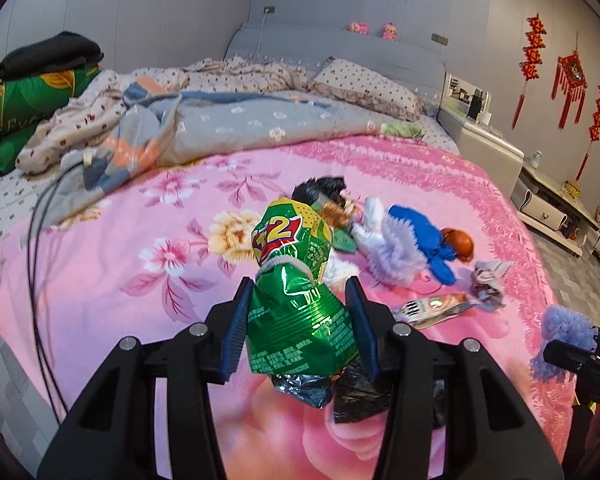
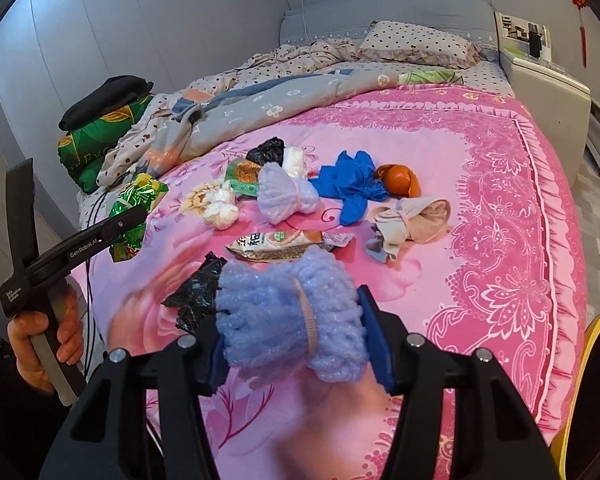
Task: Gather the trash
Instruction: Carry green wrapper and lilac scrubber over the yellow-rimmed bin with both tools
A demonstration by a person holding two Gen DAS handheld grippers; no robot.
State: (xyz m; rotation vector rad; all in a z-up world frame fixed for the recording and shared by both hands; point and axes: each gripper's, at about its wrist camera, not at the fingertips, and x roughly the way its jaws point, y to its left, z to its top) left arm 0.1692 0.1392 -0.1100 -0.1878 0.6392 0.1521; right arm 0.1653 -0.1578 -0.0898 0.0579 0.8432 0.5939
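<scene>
Low in the frame, above the pink bedspread [image 1: 100,280], the left gripper [image 1: 300,320] is clamping a green snack bag [image 1: 300,312]. The right gripper [image 2: 296,336] is squeezing a lilac foam net [image 2: 288,320], both angling downward.

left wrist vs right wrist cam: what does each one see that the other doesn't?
Left wrist only: three red hanging wall ornaments beside the bed, and the left gripper head-on, clamped on the green snack bag.

Right wrist only: the hand holding the left gripper's handle, a yellow rim at the bed's edge, and the right gripper head-on, clamped on a lavender foam net.

Both: the pink floral bedspread, the blue glove, orange peel, the second foam net, the flat snack wrapper and the knotted grey sock.
</scene>
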